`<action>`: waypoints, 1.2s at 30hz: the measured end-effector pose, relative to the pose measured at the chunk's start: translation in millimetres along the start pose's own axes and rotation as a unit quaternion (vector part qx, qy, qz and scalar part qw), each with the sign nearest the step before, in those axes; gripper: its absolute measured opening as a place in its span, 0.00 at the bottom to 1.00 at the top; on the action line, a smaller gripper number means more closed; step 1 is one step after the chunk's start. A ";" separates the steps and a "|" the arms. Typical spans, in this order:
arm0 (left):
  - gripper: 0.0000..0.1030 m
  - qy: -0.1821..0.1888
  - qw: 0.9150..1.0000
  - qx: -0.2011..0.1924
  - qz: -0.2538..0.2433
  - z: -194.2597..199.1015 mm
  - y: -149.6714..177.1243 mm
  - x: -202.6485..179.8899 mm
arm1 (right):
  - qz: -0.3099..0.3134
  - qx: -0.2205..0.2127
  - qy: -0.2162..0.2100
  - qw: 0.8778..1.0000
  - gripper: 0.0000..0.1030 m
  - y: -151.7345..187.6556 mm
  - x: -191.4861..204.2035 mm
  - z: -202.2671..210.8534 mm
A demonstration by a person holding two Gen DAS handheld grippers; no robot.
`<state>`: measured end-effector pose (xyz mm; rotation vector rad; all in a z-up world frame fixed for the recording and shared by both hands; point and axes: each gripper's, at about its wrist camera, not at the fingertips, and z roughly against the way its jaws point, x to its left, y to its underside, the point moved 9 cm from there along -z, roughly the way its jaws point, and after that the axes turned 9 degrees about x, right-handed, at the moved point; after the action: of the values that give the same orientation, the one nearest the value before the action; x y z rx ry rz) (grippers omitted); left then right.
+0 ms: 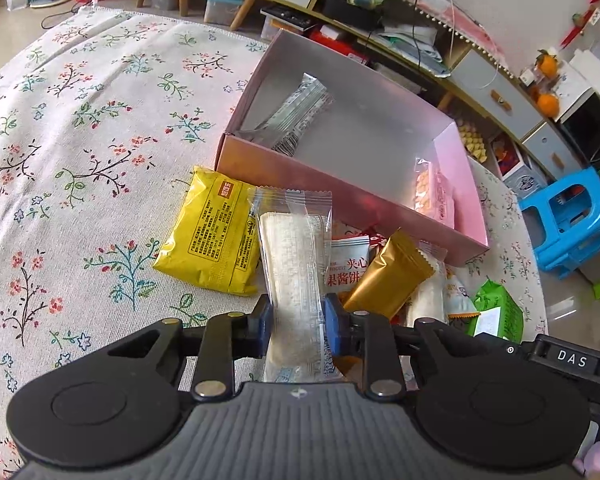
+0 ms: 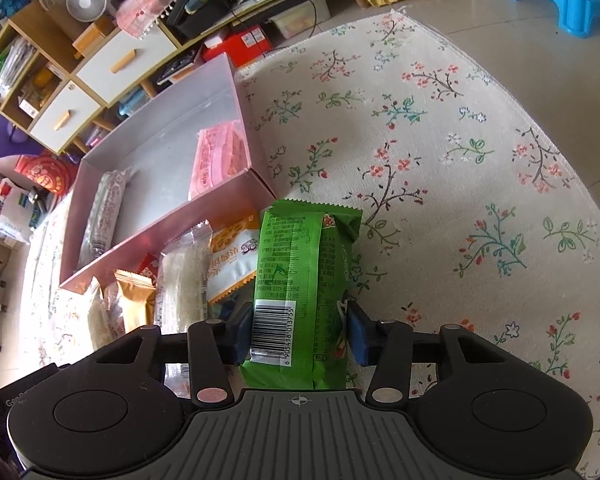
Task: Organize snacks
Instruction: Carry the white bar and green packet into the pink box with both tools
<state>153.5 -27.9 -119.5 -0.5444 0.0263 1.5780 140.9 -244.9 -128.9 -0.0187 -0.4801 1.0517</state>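
My left gripper (image 1: 296, 326) is shut on a clear-wrapped white snack bar (image 1: 294, 268) just in front of the pink box (image 1: 300, 168). My right gripper (image 2: 300, 334) is shut on a green snack packet (image 2: 300, 280) beside the box's near right corner (image 2: 256, 180). The box holds a silver packet (image 1: 296, 116) and a pink packet (image 1: 434, 196). A yellow packet (image 1: 212, 236), a gold packet (image 1: 388, 276) and a red-lettered white packet (image 1: 346, 268) lie in front of the box.
The table has a floral cloth (image 1: 80, 160). A blue plastic stool (image 1: 568, 216) stands on the floor to the right. Shelves with drawers and clutter (image 1: 420, 32) run behind the table. More loose packets (image 2: 180, 276) lie left of the right gripper.
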 end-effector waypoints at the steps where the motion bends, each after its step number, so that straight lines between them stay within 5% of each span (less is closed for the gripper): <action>1: 0.23 0.002 1.000 0.000 0.000 0.6 -0.4 -0.1 | -0.001 -0.002 -0.002 1.000 0.45 -0.2 0.1 1.6; 19: 0.22 0.043 0.998 -0.029 -0.022 25.4 -25.1 -11.5 | -0.023 -0.039 -0.062 0.997 0.42 -16.9 6.4 40.2; 30: 0.22 0.013 0.998 -0.035 -0.055 19.6 -56.7 -12.9 | -0.022 -0.035 -0.105 0.994 0.42 -41.7 41.5 40.1; 36: 0.22 0.042 0.998 -0.038 -0.017 12.5 -81.1 -14.9 | -0.019 -0.024 -0.124 0.992 0.42 -65.2 66.4 22.8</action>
<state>225.9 -29.7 -78.3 -0.6680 0.0200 1.5281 212.8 -227.1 -68.1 0.0795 -0.7273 1.0108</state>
